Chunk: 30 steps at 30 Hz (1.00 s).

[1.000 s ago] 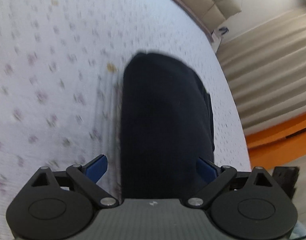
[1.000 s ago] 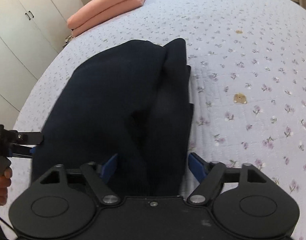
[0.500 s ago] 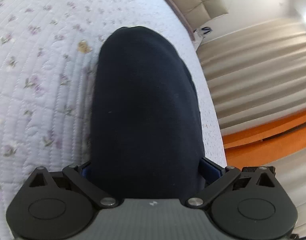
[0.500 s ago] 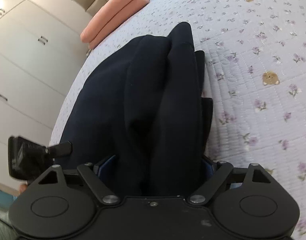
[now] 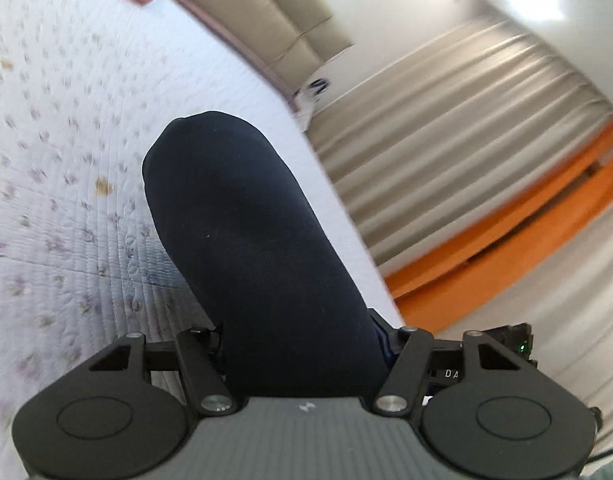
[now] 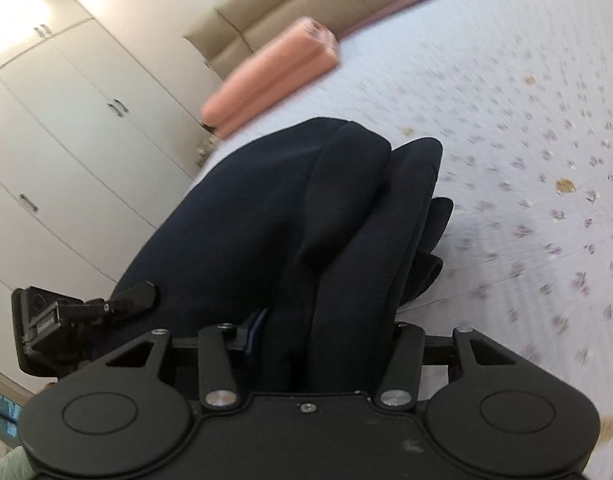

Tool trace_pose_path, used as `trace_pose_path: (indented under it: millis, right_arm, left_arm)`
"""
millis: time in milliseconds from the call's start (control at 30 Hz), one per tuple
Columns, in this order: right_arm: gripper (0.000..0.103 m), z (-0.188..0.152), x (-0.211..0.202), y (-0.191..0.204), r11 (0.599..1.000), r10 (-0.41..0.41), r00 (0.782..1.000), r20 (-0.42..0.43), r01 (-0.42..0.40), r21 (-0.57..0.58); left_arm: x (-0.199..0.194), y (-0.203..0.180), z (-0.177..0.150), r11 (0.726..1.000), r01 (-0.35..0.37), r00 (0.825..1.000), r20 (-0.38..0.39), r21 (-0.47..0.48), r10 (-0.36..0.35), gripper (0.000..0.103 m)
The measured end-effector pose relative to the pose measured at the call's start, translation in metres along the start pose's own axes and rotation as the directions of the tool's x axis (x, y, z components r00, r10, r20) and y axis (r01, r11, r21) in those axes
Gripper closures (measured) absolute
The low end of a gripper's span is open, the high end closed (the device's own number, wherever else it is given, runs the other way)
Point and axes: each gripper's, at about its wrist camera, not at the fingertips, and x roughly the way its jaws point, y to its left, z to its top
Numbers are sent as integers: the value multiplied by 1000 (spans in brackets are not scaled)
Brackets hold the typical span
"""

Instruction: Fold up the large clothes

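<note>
A large dark navy garment (image 5: 250, 240) hangs folded from both grippers above a bed with a floral quilt (image 5: 58, 152). My left gripper (image 5: 302, 344) is shut on one edge of the garment, and the cloth hides its fingertips. My right gripper (image 6: 322, 332) is shut on the other edge, where the garment (image 6: 274, 224) bunches in thick folds. The left gripper (image 6: 118, 304) also shows at the left of the right wrist view, clamped on the cloth.
A folded pink blanket (image 6: 270, 76) lies at the head of the bed by a beige headboard (image 6: 306, 8). White wardrobe doors (image 6: 58, 148) stand left of the bed. Beige curtains (image 5: 446, 152) and an orange band (image 5: 518, 224) lie beyond the bed's far edge.
Both grippers closed on the garment and lifted it off the quilt. The views tilted up, so the wardrobe, headboard and curtains now fill more of each frame.
</note>
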Motion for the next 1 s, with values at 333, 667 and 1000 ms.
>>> trace_pose_path:
  millis: [333,667,1000]
  right_arm:
    - [43,-102,-35,97,998,10,999,-30,-12,-69]
    - [44,-180,-29,41,999,-32,998,-53,32,-1]
    - [40,-206,-78,127,974,-121,988,100,137,-179]
  left_arm:
    - [-144,-28,-76,998,-15,999,41,-58,18,39]
    - [-170,46,-184,963,-167,986,-18,-213,167,23]
    - [-244,-48,-221,912,-404,892,189,-72,411,28]
